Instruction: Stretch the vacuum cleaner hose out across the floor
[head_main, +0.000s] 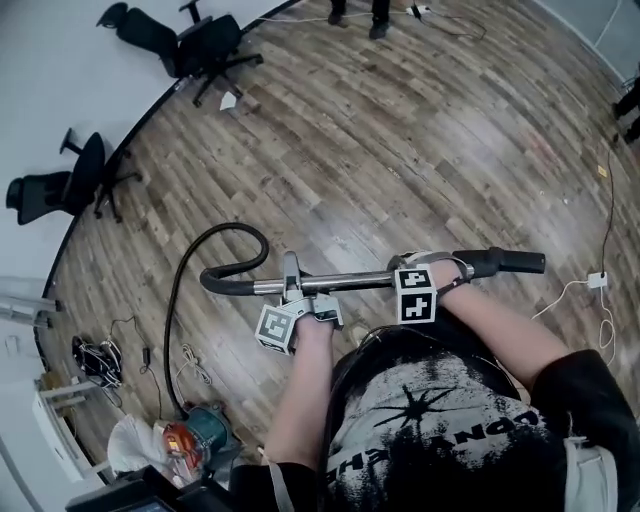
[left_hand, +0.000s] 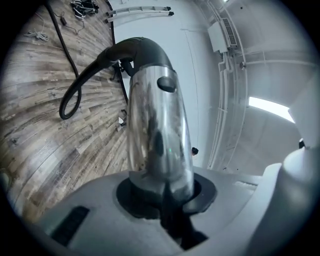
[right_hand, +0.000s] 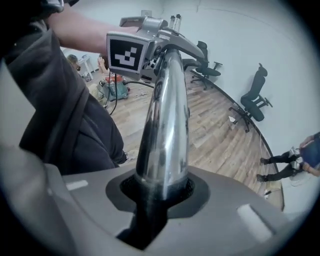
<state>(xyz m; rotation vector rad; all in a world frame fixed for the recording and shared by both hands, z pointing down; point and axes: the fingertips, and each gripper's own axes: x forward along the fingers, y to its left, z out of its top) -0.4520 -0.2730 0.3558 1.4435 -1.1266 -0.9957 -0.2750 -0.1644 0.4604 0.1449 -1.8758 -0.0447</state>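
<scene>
I hold the vacuum's chrome wand (head_main: 350, 281) level above the wooden floor, one gripper at each end. My left gripper (head_main: 292, 292) is shut on the tube near its curved black handle (head_main: 225, 280). My right gripper (head_main: 422, 270) is shut on the tube beside the black end piece (head_main: 505, 262). The black hose (head_main: 178, 310) loops from the handle up, round and down to the teal and orange vacuum body (head_main: 195, 440) at the lower left. In the left gripper view the wand (left_hand: 157, 135) runs out of the gripper (left_hand: 162, 192) to the hose (left_hand: 75, 87). In the right gripper view the wand (right_hand: 165, 115) leaves the gripper (right_hand: 160, 192) toward the other marker cube.
Two black office chairs (head_main: 205, 45) (head_main: 70, 185) stand along the curved white wall on the left. A person's legs (head_main: 355, 12) show at the far top. Cables and a white adapter (head_main: 597, 280) lie on the right, and more cables (head_main: 95, 358) lie by the wall near the vacuum.
</scene>
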